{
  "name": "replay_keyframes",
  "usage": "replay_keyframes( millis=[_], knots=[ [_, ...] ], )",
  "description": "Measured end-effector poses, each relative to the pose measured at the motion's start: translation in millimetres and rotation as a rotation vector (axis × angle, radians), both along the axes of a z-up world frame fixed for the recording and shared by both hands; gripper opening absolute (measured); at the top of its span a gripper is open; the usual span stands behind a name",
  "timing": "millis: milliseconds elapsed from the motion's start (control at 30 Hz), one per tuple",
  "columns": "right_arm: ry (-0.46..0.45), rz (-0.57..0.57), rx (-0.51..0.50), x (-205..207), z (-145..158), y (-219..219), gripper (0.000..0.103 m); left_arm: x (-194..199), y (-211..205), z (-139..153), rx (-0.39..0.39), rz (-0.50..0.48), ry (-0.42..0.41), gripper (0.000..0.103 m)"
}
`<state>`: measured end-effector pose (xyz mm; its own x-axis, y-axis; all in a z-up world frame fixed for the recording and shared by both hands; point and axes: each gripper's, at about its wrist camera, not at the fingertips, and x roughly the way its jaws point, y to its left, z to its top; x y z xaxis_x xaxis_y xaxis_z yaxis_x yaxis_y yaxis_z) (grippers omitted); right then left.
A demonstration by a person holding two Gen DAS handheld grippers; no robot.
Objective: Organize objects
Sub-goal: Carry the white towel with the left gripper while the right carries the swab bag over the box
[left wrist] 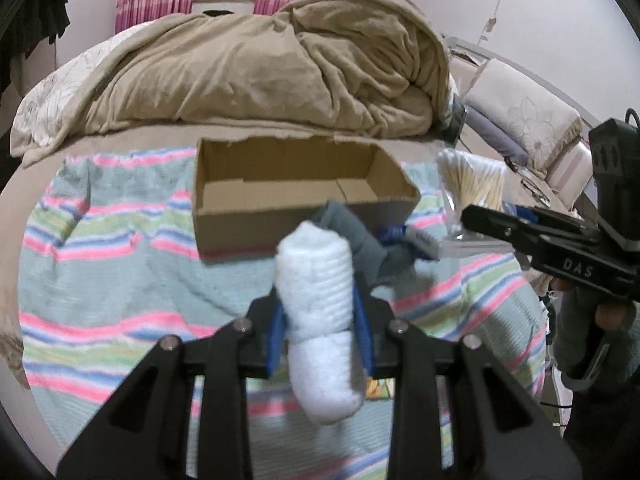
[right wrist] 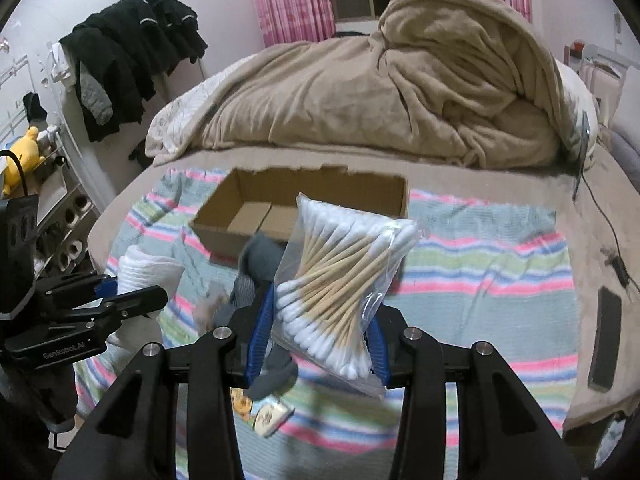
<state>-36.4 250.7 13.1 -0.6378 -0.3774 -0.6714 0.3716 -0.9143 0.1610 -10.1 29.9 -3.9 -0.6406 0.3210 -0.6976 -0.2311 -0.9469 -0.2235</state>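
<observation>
An open cardboard box (left wrist: 240, 224) sits on the striped towel (left wrist: 120, 272) on the bed; it also shows in the right wrist view (right wrist: 224, 230). My left gripper (left wrist: 320, 320) is shut on a rolled white sock (left wrist: 316, 280), held above the towel in front of the box. My right gripper (right wrist: 316, 336) is shut on a clear bag of cotton swabs (right wrist: 340, 276), held above the towel near the box's right end. A grey sock (left wrist: 360, 240) lies by the box front; it also shows in the right wrist view (right wrist: 260, 256).
A beige blanket (left wrist: 260, 68) is heaped behind the box. Small packets (right wrist: 264, 412) lie on the towel near me. A dark phone (right wrist: 606, 336) and a cable (right wrist: 604, 216) lie on the bed at right. Clothes (right wrist: 128, 52) hang at left.
</observation>
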Motion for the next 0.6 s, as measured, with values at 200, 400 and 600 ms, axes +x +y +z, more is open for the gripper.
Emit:
replay_keyframes(
  millis=[200, 400, 600],
  knots=[
    [0.021, -0.006, -0.002, -26, 8, 3, 0.045, -26, 0, 10, 0.005, -0.002, 0.021, 0.031],
    [0.02, 0.003, -0.002, -58, 8, 1, 0.045, -59, 1, 13, 0.001, -0.004, 0.032, 0.031],
    [0.004, 0.018, 0.018, -93, 2, -3, 0.045, -93, 11, 14, -0.002, -0.027, 0.03, 0.031]
  ],
)
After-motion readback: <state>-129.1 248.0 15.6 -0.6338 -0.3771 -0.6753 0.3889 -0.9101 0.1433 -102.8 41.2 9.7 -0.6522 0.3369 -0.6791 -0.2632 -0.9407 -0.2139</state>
